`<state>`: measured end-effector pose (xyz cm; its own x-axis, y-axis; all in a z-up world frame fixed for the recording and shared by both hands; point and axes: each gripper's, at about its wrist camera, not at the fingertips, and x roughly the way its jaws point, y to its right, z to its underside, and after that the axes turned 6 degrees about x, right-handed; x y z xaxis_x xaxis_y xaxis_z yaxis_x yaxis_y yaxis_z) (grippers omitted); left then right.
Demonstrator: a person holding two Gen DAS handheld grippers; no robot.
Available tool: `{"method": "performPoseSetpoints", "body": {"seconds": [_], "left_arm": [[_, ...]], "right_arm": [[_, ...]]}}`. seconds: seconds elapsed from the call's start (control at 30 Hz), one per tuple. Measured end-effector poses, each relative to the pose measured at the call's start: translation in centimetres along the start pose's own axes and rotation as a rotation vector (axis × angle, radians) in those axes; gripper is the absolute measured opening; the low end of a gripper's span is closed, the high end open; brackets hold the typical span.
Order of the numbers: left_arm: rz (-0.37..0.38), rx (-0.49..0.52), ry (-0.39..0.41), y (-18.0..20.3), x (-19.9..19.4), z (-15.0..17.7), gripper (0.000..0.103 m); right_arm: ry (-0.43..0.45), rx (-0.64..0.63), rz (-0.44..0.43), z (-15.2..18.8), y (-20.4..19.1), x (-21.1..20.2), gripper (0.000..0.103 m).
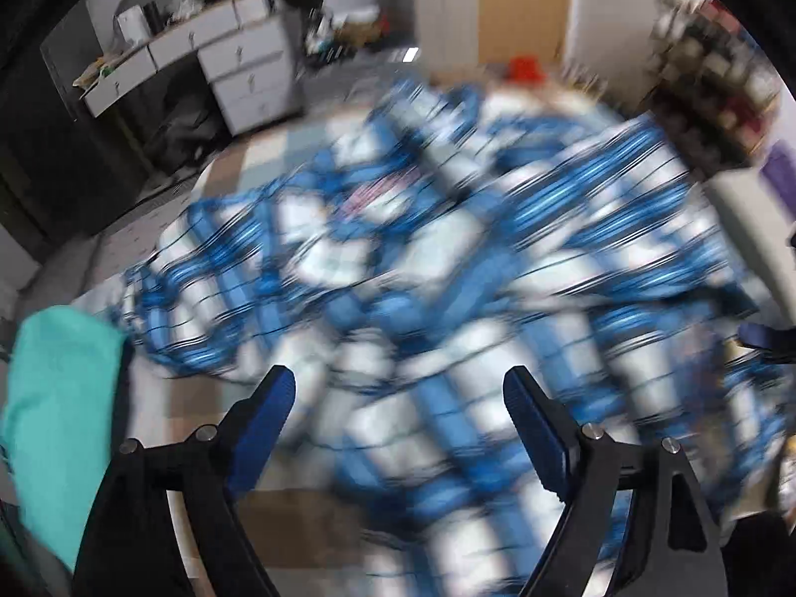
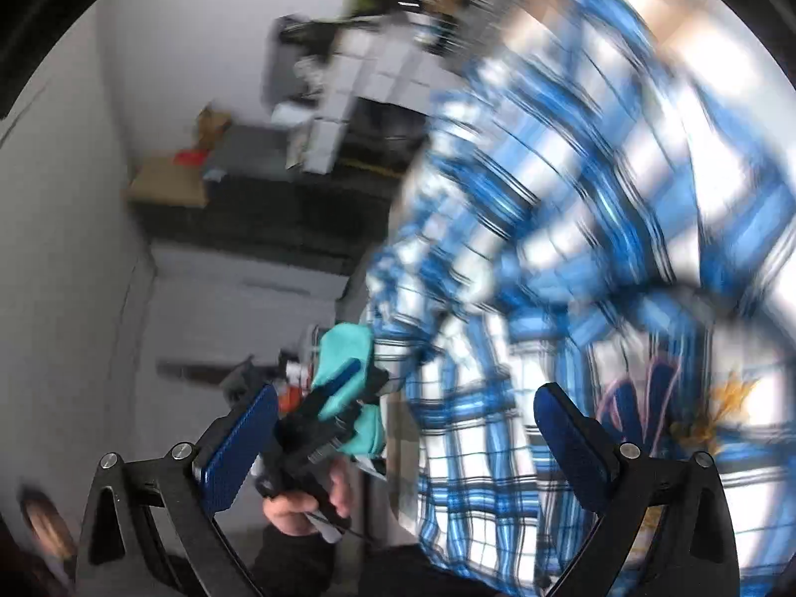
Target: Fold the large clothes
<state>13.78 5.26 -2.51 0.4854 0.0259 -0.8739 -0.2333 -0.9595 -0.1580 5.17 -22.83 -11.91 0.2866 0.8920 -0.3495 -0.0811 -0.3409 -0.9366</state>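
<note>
A large blue and white plaid shirt (image 1: 423,258) lies crumpled across the table, blurred by motion. It also fills the right side of the right wrist view (image 2: 572,258). My left gripper (image 1: 398,398) is open and empty, its blue pads (image 1: 263,423) just above the shirt's near part. My right gripper (image 2: 405,428) is open and empty, turned sideways at the shirt's edge. In the right wrist view the left gripper shows too, held in a hand, with teal cloth (image 2: 343,363) beside it.
The teal cloth (image 1: 59,418) hangs at the lower left. A white drawer desk (image 1: 239,59) and dark cabinet stand beyond the table. Shelves of bottles (image 1: 711,74) are at the far right. The checked tablecloth (image 1: 263,159) shows at the far left.
</note>
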Motion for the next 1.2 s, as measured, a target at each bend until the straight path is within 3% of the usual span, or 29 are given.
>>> {"method": "performPoseSetpoints", "body": {"seconds": [0.1, 0.2, 0.3, 0.37, 0.43, 0.5, 0.57, 0.67, 0.83, 0.9, 1.03, 1.07, 1.13, 1.2], "left_arm": [[-0.074, 0.093, -0.06, -0.5, 2.3, 0.3, 0.083], [-0.081, 0.18, -0.092, -0.3, 4.4, -0.4, 0.083], [-0.079, 0.248, -0.121, 0.0, 5.8, -1.4, 0.083], [-0.088, 0.284, -0.13, 0.0, 6.3, -2.1, 0.083], [-0.036, 0.297, -0.165, -0.4, 7.1, -2.7, 0.065], [-0.011, 0.287, -0.208, -1.1, 8.0, -3.2, 0.028], [0.009, 0.271, -0.229, -2.2, 8.5, -3.9, 0.013], [0.086, 0.229, -0.269, -3.7, 9.0, -5.1, 0.009], [0.208, 0.19, -0.264, -5.8, 7.3, -8.9, 0.008], [0.257, 0.16, -0.252, -6.6, 6.4, -10.6, 0.008], [0.461, 0.052, -0.308, -8.5, 5.4, -14.3, 0.007], [0.541, 0.019, -0.359, -8.1, 4.9, -14.5, 0.007], [0.552, 0.003, -0.372, -7.6, 4.7, -15.3, 0.007], [0.585, -0.017, -0.426, -7.8, 6.1, -15.3, 0.008]], "right_arm": [[0.065, 0.014, 0.006, -1.0, 0.7, 1.7, 0.103], [0.09, 0.064, -0.016, -3.2, 1.3, 3.3, 0.103], [0.084, 0.088, 0.066, -4.3, 1.4, 5.3, 0.103], [0.137, 0.073, 0.125, -4.9, 1.2, 5.5, 0.102], [0.183, 0.042, 0.244, -5.6, 0.9, 5.4, 0.099], [0.251, -0.011, 0.309, -5.6, 0.3, 4.8, 0.075], [0.258, -0.038, 0.345, -5.8, 0.1, 4.4, 0.03], [0.304, -0.006, 0.304, -5.9, 1.2, 3.0, 0.006], [0.387, -0.066, 0.295, -5.0, 1.0, -0.5, 0.003], [0.375, -0.08, 0.279, -4.3, 0.6, -1.7, 0.003], [0.379, -0.087, 0.271, -2.5, 1.1, -4.2, 0.003], [0.38, -0.091, 0.293, -2.3, 1.3, -4.4, 0.003], [0.377, -0.107, 0.351, -1.7, 2.1, -4.7, 0.003], [0.317, -0.059, 0.361, -1.7, 3.7, -4.2, 0.003]]}}
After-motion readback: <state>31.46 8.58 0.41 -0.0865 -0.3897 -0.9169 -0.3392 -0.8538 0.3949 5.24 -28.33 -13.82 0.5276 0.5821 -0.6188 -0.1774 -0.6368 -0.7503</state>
